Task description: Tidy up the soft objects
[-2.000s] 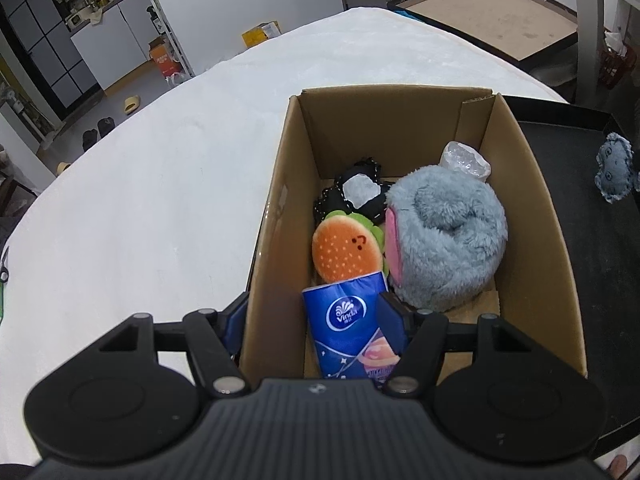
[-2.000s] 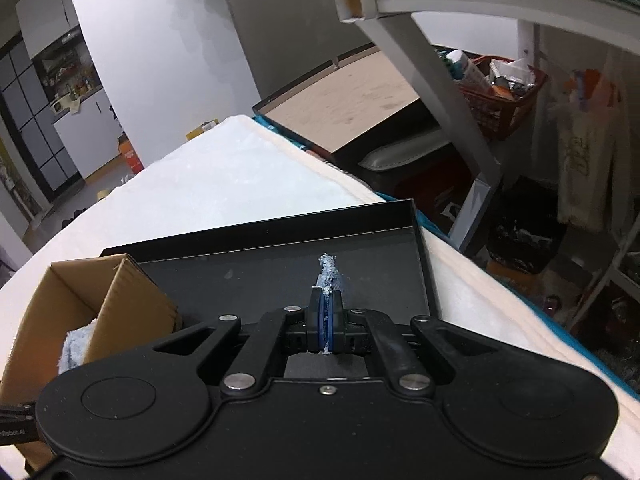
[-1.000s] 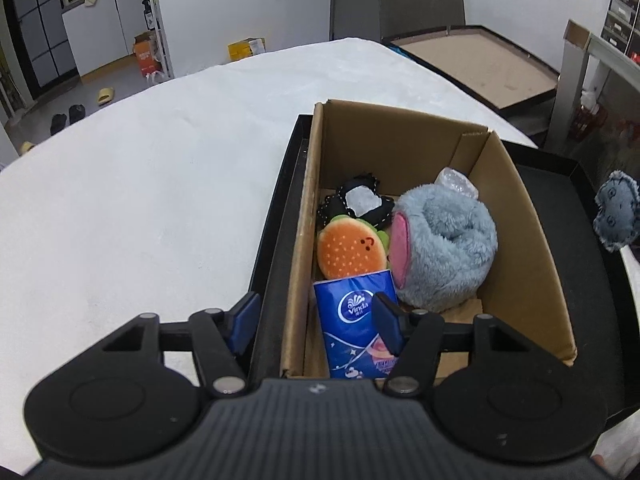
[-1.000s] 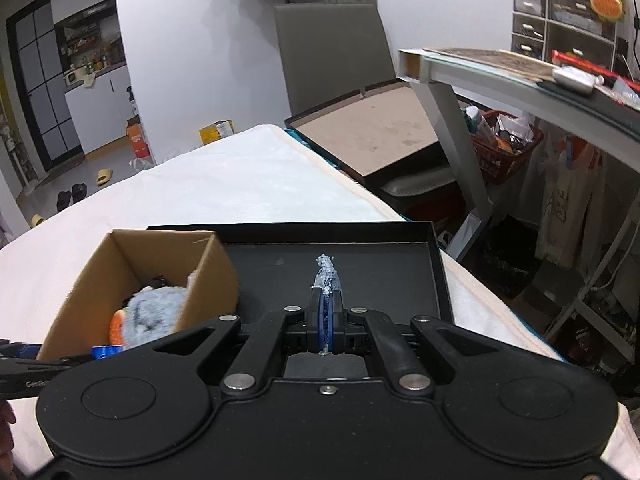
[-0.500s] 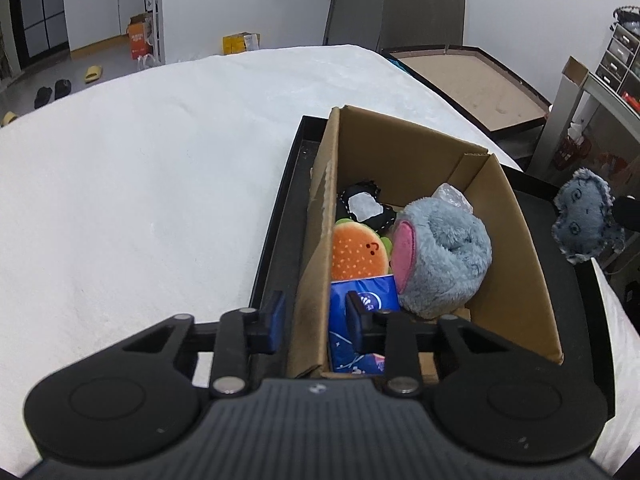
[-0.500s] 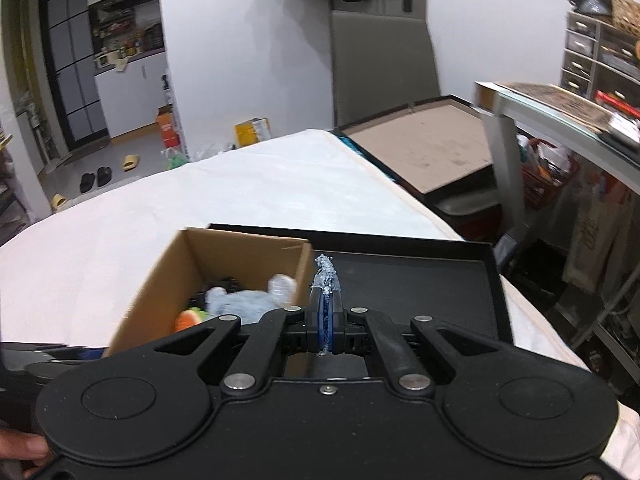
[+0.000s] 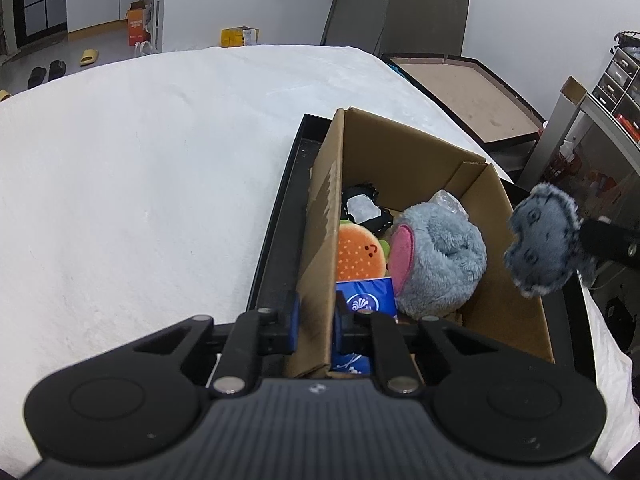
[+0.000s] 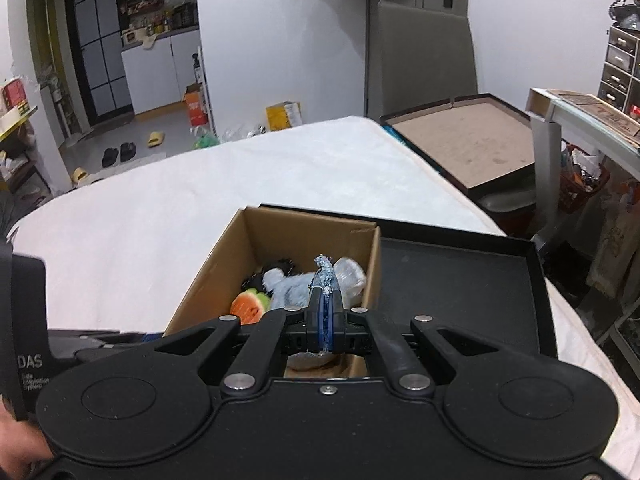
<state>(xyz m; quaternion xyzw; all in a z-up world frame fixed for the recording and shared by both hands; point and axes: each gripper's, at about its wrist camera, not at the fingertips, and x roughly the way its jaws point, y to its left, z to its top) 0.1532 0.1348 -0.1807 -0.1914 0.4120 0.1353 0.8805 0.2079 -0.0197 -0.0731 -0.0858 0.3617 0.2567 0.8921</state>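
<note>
A cardboard box (image 7: 326, 216) stands on a black tray (image 7: 276, 232). It holds a grey plush (image 7: 438, 258), an orange burger plush (image 7: 358, 254), a black and white item (image 7: 362, 208) and a blue tissue pack (image 7: 366, 300). My left gripper (image 7: 316, 316) is shut on the box's left wall near its front corner. My right gripper (image 8: 325, 326) is shut on a small blue-grey plush (image 7: 542, 240), held above the box's right wall. In the right wrist view the plush (image 8: 323, 274) shows edge-on over the box (image 8: 208, 280).
The tray (image 8: 460, 280) lies on a white cloth-covered table (image 7: 140, 180). A grey chair (image 8: 424, 56) and a brown board (image 8: 460, 140) stand beyond the table. A shelf with clutter (image 8: 580, 120) is at the right.
My left gripper has closed onto the box's left wall. My right gripper has carried the small plush left, from over the tray to above the box.
</note>
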